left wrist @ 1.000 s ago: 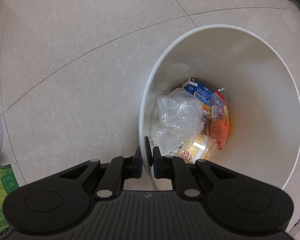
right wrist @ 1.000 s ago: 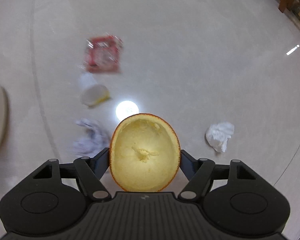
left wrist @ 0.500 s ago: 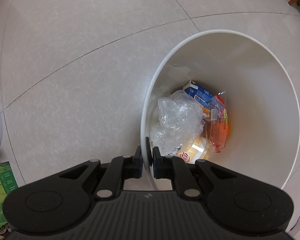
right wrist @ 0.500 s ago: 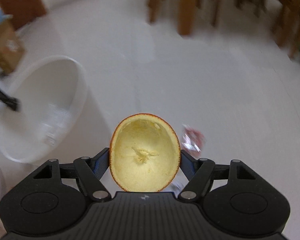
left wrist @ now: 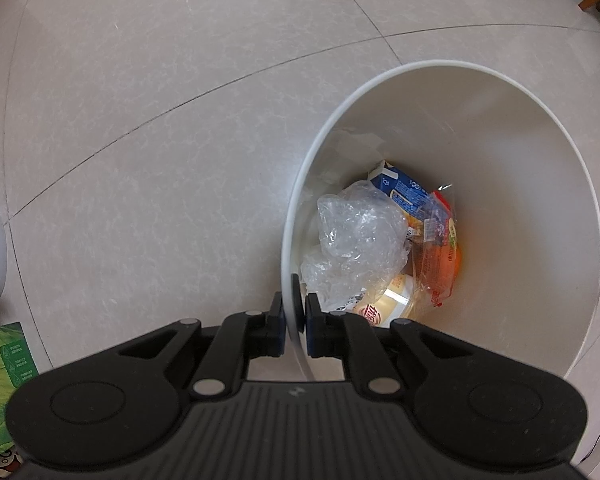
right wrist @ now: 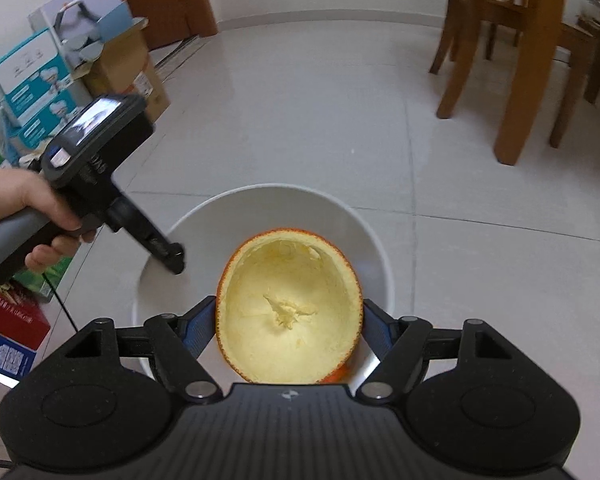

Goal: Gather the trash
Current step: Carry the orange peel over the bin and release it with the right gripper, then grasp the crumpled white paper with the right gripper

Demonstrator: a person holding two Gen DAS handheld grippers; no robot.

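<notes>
- Gripping the round white plastic bin (left wrist: 496,128) by its near rim, the left gripper (left wrist: 296,316) is clamped tight; a jolt could tip it
- right gripper (right wrist: 288,320), jaws just widened, cradles the hollow orange peel half (right wrist: 288,312) over the bin; a loosening hold could drop it outside

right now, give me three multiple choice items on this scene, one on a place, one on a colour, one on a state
1. Where is the left claw?
A. clamped on the rim of the bin
B. lying on the floor
C. deep among the trash

2. What colour is the inside of the orange peel?
A. green
B. pale yellow
C. blue

3. What state is the right claw in?
A. empty and shut
B. empty and wide open
C. carrying the peel between its fingers

Answers: 1 A, the bin's white wall runs between the shut fingers. 2 B, the hollow half faces the camera, orange only at its edge. 3 C, a finger sits at each side of the peel, above the bin.
</notes>
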